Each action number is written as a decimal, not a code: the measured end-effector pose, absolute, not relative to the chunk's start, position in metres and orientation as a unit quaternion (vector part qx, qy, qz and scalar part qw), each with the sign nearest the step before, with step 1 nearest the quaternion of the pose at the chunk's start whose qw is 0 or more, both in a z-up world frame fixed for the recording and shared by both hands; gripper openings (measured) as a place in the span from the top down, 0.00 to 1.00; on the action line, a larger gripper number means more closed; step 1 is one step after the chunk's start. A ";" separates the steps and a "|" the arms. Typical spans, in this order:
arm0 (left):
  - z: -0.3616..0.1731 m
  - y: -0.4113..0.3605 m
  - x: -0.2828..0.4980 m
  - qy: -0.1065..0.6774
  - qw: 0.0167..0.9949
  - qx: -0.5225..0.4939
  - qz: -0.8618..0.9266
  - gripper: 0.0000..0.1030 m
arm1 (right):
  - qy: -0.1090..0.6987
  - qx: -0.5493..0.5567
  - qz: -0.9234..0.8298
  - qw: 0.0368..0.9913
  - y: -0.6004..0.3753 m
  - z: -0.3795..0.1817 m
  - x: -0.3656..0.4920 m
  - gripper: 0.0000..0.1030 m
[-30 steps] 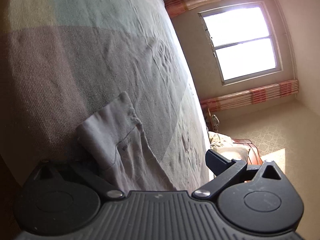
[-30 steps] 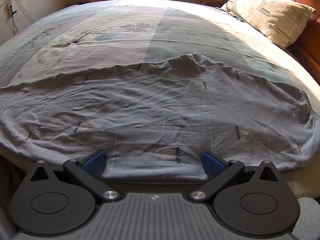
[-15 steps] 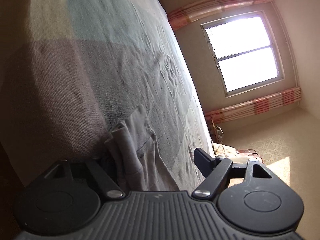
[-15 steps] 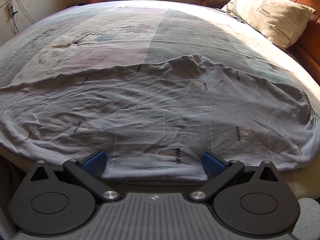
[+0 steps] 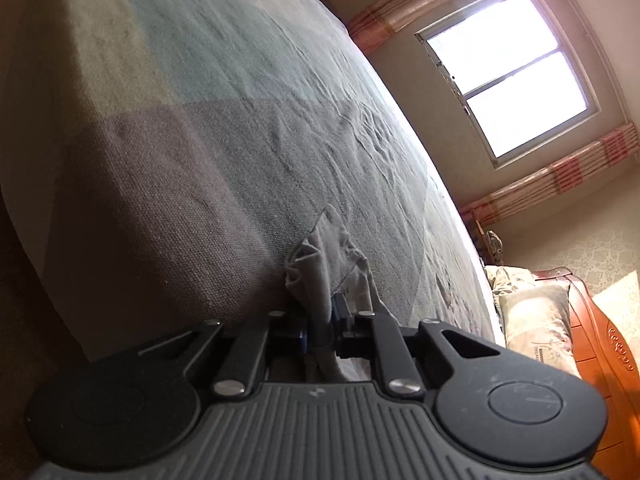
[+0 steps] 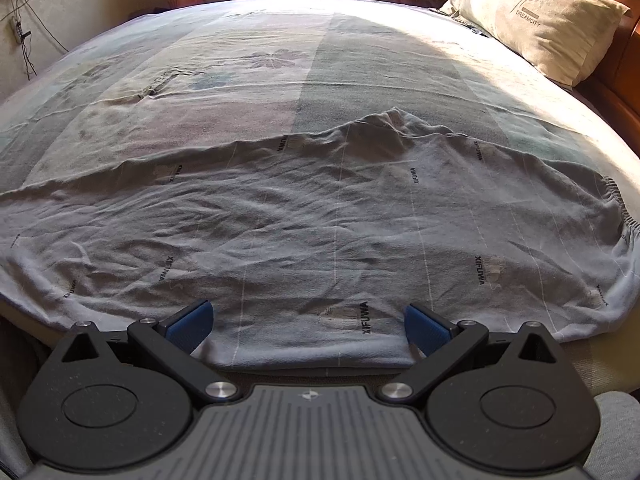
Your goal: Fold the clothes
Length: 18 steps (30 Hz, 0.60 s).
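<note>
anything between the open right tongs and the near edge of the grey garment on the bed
Nothing visible. The right tongs stand open straddling the near hem of the grey printed fabric garment, with no object in between.

Grey garment (image 6: 320, 232) lies spread across the bed (image 6: 280, 60); right hand-held gripper (image 6: 308, 320) gapes over its near hem.
</note>
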State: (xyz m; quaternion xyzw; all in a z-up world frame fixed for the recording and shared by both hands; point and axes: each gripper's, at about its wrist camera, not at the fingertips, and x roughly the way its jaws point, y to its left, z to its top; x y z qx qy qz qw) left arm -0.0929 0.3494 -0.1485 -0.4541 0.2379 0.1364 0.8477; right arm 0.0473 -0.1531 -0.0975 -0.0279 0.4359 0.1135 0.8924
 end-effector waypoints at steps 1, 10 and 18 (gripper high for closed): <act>-0.144 0.347 -0.091 0.243 0.854 -0.438 0.140 0.89 | 0.433 -0.012 0.129 0.892 -0.151 -0.089 0.050 0.00; -0.100 0.332 -0.087 0.227 0.886 -0.386 0.117 0.89 | 0.471 0.150 0.343 0.799 -0.073 -0.046 0.095 0.00; -0.088 0.315 -0.087 0.215 0.901 -0.362 0.106 0.89 | 0.543 0.255 0.450 0.662 0.031 -0.072 0.115 0.00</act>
